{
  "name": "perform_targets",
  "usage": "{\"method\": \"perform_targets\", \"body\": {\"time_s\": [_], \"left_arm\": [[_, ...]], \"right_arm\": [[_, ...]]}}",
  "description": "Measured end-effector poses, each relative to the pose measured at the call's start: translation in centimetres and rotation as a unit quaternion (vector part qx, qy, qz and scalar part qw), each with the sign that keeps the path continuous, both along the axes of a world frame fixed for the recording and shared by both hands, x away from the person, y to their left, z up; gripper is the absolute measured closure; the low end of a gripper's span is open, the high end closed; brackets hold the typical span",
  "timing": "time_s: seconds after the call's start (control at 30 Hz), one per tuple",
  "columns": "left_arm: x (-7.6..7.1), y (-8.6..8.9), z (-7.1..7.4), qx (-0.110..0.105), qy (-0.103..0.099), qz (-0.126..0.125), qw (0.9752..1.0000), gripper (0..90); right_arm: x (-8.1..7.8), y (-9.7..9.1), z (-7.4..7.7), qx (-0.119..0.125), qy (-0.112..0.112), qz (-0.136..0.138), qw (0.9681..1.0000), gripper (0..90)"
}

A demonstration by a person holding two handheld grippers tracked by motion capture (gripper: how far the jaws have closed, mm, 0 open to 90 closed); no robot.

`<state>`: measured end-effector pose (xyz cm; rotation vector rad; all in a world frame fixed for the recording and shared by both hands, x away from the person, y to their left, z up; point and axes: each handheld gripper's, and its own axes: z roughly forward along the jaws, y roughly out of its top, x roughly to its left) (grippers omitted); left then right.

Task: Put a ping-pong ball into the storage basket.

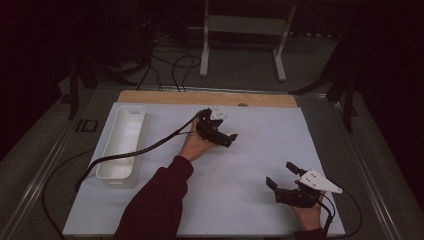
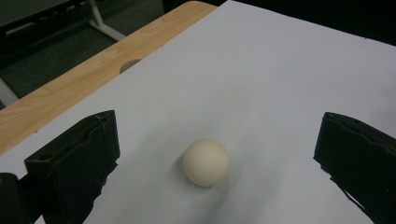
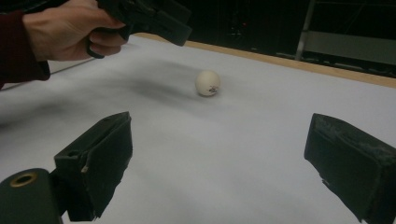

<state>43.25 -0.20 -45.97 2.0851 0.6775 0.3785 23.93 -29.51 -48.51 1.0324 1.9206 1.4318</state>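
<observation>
My left arm reaches far forward in its dark red sleeve, hand wrapped around my left tool [image 1: 223, 136], which tips down toward the surface with its jaws spread wide. My right tool [image 1: 281, 176] sits low and near me, held from beneath by my right hand [image 1: 309, 215], its jaws likewise wide apart and pointing left.

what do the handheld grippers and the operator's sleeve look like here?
Both are black two-jaw units. The left gripper and right gripper each carry a grey three-cornered plate on top and trail a black cable. In the gripper views the jaw pads are blocky, matte black, with rough edges. The left arm wears a dark red sleeve.
</observation>
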Motion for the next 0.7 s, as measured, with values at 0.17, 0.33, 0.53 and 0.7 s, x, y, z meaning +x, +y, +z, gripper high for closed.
{"method": "perform_targets", "body": {"time_s": [0.17, 0.33, 0.53, 0.7], "left_arm": [[0.3, -0.1, -0.7, 0.003, 0.006, -0.001, 1.0, 0.0], [0.5, -0.1, -1.1, 0.004, 0.009, -0.002, 1.0, 0.0], [0.7, -0.1, -1.4, 0.006, 0.009, -0.001, 0.9999, 0.0], [0.9, -0.1, -1.6, 0.008, 0.011, 0.0, 0.9999, 0.0]], "right_arm": [[0.0, -0.1, 0.0, 0.001, 0.001, -0.001, 1.0, 7.6], [0.0, -0.1, 0.0, 0.002, 0.001, -0.002, 1.0, 7.6], [0.0, -0.1, 0.0, 0.004, 0.002, -0.002, 1.0, 7.6], [0.0, -0.2, 0.0, 0.004, 0.002, -0.003, 1.0, 7.6]]}}
